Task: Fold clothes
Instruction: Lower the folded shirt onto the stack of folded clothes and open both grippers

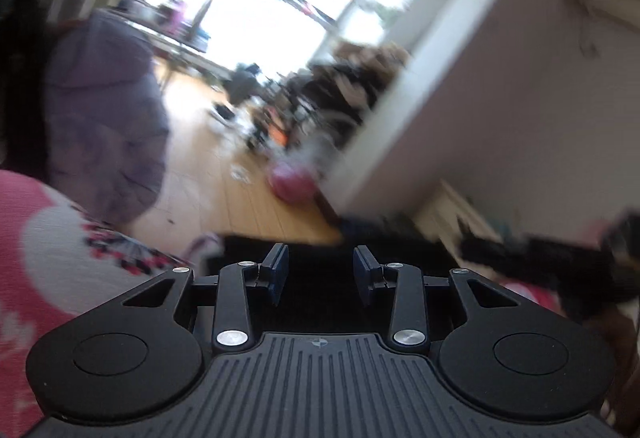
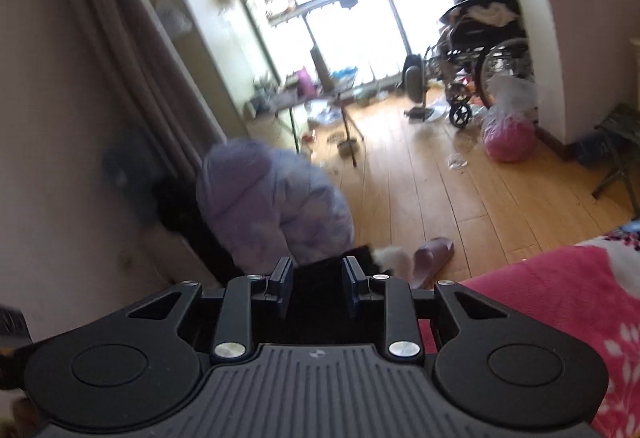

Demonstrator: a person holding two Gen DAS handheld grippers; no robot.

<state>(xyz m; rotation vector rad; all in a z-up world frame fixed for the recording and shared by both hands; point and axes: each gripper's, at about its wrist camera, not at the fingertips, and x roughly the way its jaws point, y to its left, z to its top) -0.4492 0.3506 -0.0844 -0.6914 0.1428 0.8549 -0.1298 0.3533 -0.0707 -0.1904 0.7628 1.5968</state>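
Observation:
A black garment [image 1: 532, 258] stretches between both grippers, blurred on its right side in the left wrist view. My left gripper [image 1: 321, 270] has its jaws partly apart with the black cloth filling the gap. In the right wrist view the same black garment [image 2: 320, 302] fills the gap of my right gripper [image 2: 316, 278], and a white furry cuff [image 2: 394, 256] sticks out just past the right finger. Both grippers are raised and point across the room. The rest of the garment is hidden beneath the gripper bodies.
A pink patterned blanket [image 2: 560, 310] covers the bed, also at lower left [image 1: 24, 222]. A purple padded jacket [image 2: 272, 206] hangs close ahead [image 1: 104, 118]. On the wooden floor [image 2: 440, 190] are a slipper [image 2: 434, 258], a pink bag [image 2: 506, 138], a wheelchair [image 2: 480, 50] and a stool [image 2: 620, 142].

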